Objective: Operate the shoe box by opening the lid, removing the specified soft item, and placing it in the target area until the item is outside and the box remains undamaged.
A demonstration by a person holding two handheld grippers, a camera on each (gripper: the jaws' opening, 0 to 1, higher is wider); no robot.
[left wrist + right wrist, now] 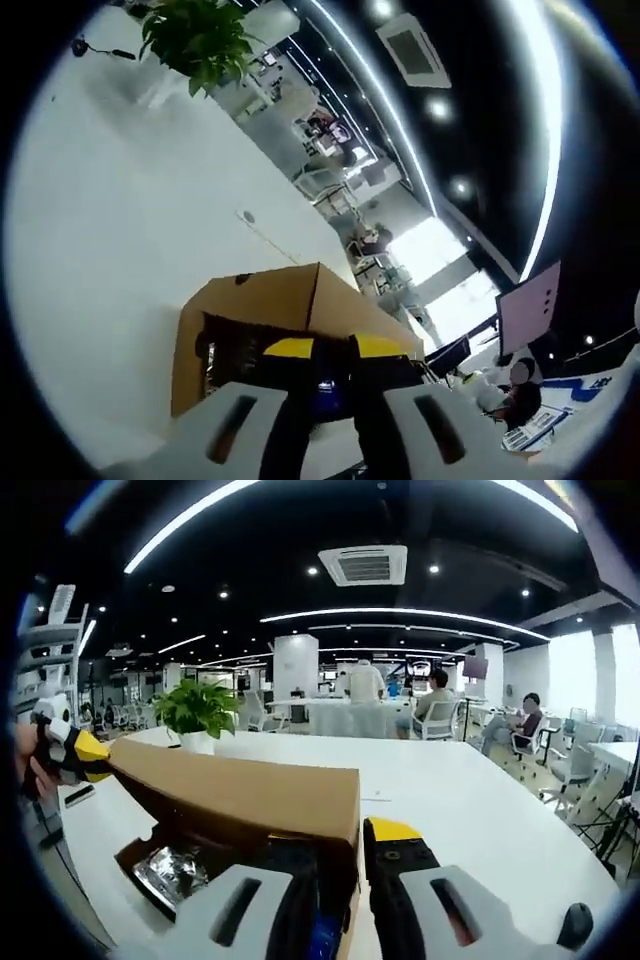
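Left hand-held gripper (88,755) grips box lid (240,792) edge; table (480,790) beyond.

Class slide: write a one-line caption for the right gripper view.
Open cardboard box on a white table, its lid lifted by the left gripper, potted plant behind.
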